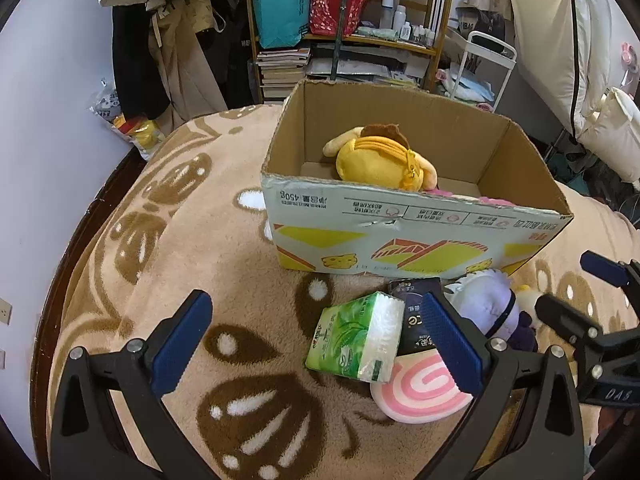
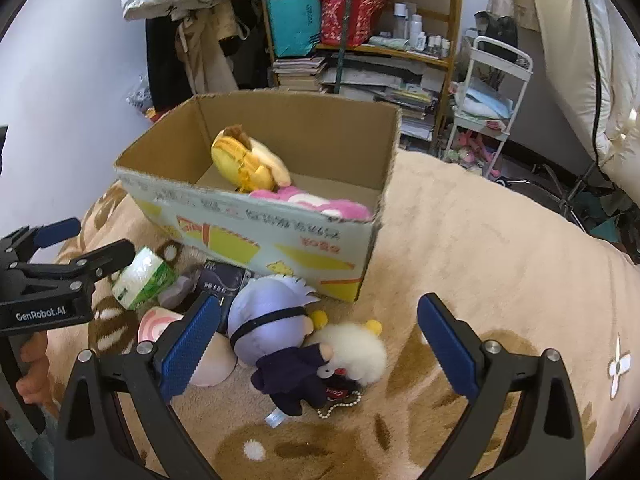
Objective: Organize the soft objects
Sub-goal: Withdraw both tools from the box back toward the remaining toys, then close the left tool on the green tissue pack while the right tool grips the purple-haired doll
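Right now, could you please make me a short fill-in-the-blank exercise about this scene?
1. The yellow plush toy lies inside the ____ box.
2. The green tissue pack lies ____ the box, on the beige blanket.
3. Both the left gripper and right gripper are ____.

Missing words: cardboard; outside; open

The left tool (image 1: 316, 344) was held low with its two blue-padded fingers (image 1: 182, 344) spread wide apart and nothing between them. The right tool (image 2: 318, 348) was likewise spread wide, its blue pads (image 2: 448, 350) well apart and empty. The two tools were side by side, each showing at the edge of the other's view. A hand (image 2: 34, 372) gripped the handle of the left tool from below, fingers curled around it.
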Available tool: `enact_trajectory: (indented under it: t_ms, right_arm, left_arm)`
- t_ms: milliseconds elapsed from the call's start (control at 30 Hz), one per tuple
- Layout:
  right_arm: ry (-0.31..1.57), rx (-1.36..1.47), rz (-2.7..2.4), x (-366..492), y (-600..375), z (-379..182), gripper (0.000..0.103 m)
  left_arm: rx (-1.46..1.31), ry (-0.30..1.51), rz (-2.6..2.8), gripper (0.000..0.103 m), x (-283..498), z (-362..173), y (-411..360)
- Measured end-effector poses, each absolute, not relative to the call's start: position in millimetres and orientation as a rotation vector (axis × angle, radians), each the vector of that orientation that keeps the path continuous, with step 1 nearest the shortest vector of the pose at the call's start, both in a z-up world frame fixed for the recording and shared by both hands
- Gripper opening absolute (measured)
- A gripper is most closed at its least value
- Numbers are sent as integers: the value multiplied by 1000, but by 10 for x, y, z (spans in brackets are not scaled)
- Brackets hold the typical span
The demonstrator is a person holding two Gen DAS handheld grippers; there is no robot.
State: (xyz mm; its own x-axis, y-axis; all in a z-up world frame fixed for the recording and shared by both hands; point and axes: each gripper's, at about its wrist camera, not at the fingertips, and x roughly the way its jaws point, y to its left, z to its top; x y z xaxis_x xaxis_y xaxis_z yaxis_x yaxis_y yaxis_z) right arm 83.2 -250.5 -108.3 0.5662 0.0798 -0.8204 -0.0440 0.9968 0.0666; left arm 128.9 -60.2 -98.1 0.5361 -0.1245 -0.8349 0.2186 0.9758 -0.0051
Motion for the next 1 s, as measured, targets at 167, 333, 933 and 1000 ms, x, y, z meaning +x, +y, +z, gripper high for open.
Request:
enact_trajectory:
  t_ms: [167, 333, 933, 1000]
  right_arm:
    - [1002, 7, 97, 882, -2409, -1213, 103]
    - [1020, -14, 112, 898, -2351, -1291, 103]
    - [1063, -11, 154, 978, -2224, -1492, 102]
    - [1075, 8, 160, 994, -2253, -1511, 100]
  left_arm:
    - [103, 1011, -215, 102, 1312, -1068, -621]
    - [155, 1033, -208, 102, 1324, -1183, -674]
    - [126, 1065, -263, 50, 1278, -1197, -724]
    - [137, 1061, -254, 50, 1268, -1187, -729]
